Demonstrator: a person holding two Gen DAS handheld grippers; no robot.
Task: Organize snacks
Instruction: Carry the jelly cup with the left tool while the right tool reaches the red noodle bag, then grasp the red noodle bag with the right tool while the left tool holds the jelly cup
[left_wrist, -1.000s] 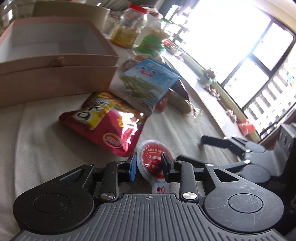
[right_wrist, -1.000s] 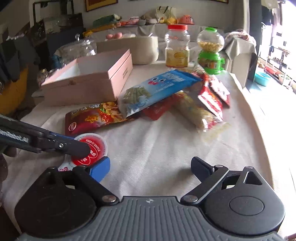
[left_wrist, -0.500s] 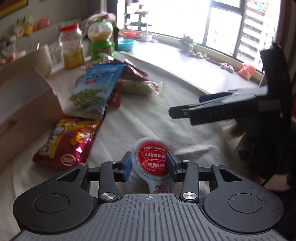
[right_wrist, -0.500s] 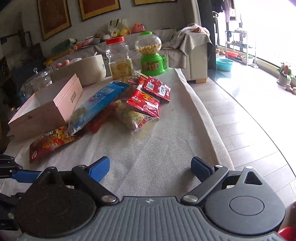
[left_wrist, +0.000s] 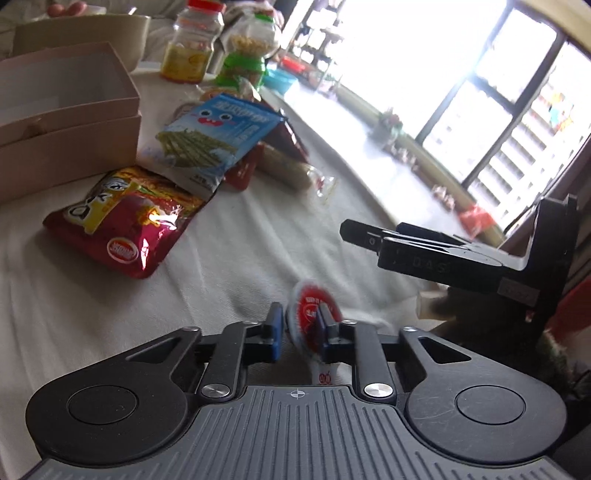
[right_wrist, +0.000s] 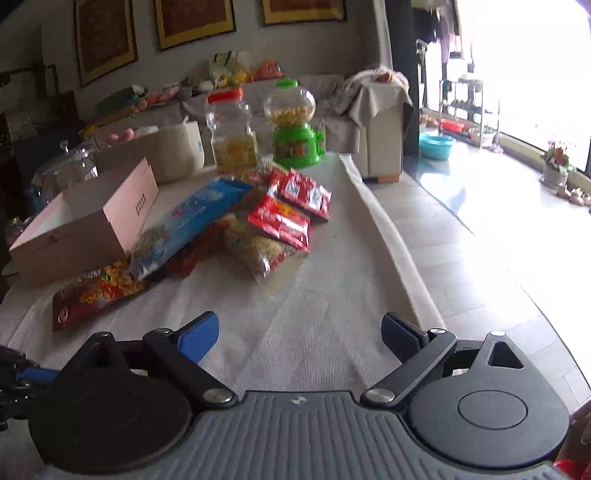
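Pale woven cloth (right_wrist: 317, 295) covers the long table, with a bright window wall to one side and framed pictures on the grey wall beyond.

Nearest in the left wrist view, the left gripper (left_wrist: 298, 330) has its blue pads pressed onto a small snack cup (left_wrist: 312, 321) with a red foil lid. The cup stands on edge between the pads, lid facing sideways, its image smeared by motion. Just past it on the right side of that view, the right gripper (left_wrist: 373, 240) appears side-on, raised over the cloth. The right wrist view shows this gripper (right_wrist: 299, 334) with fingers spread wide and nothing between them, only bare cloth ahead.

Farther along the cloth lies a dark red chip bag (left_wrist: 122, 225), flat, with a glossy crease. Overlapping its far end is a blue bag of green sticks (left_wrist: 218, 136), propped up at an angle on other packets. Beside these, a clear packet of yellowish snacks (right_wrist: 258, 251) lies with two red packets (right_wrist: 291, 206) resting on top. Left of the pile sits an open pink box (right_wrist: 92, 225), its inside white, its near corner touching the chip bag.

Behind the pile stand a clear jar with a red lid (right_wrist: 231, 136) and a green candy dispenser (right_wrist: 293, 125) with a round clear globe. A beige fabric bin (right_wrist: 162, 153) sits behind the box.
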